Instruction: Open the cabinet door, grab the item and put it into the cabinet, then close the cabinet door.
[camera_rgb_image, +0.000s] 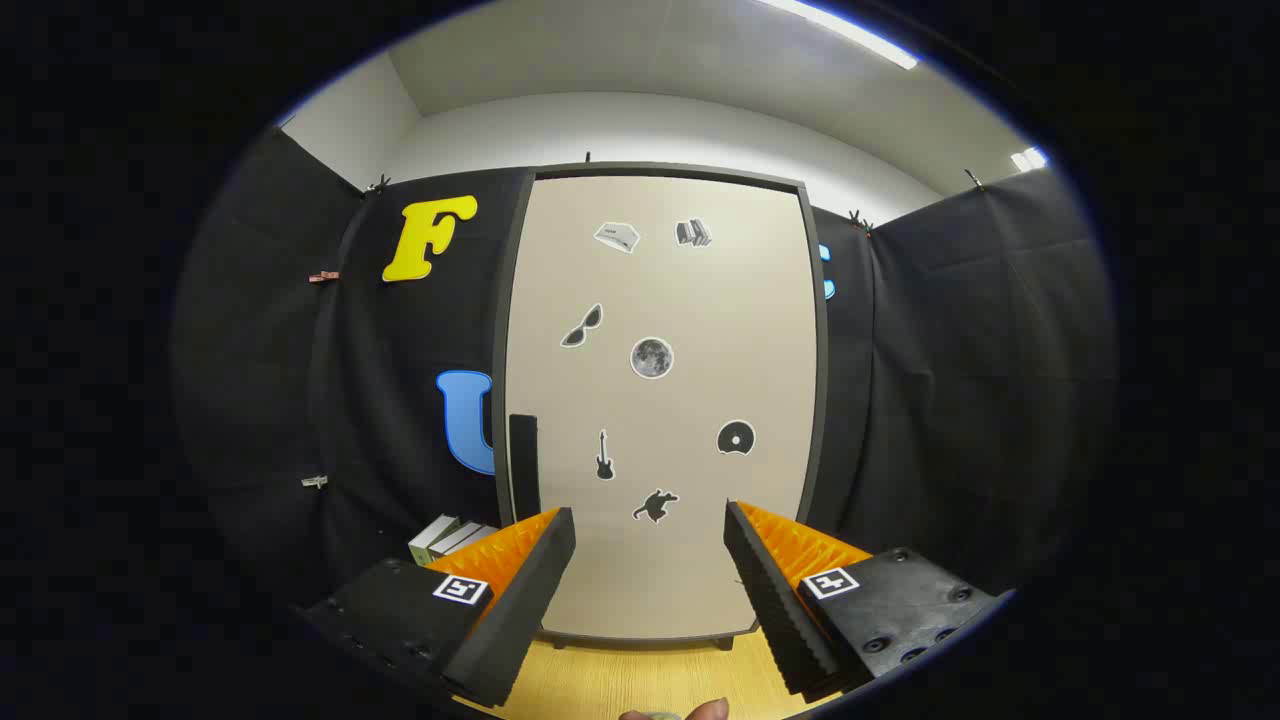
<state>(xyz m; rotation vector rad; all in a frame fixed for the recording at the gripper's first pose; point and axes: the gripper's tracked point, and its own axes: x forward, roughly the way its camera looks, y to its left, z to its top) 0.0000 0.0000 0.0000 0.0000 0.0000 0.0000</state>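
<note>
Straight ahead we saw the cabinet door (660, 400) closed, a tall matte beige panel dotted with small stickers, its dark handle (524, 465) at one edge. Our gripper (650, 560) fingers stood spread, gripping nothing, over the wooden bench (640, 680).

Gripper (650, 560) fingers spread, empty; closed cabinet door (660, 400) beyond.

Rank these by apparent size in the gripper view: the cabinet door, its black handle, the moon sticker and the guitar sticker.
1. Cabinet door, by far the largest.
2. Black handle.
3. Moon sticker and guitar sticker: too close to rank; the moon is wider, the guitar taller.

The gripper is open and holds nothing.
</note>
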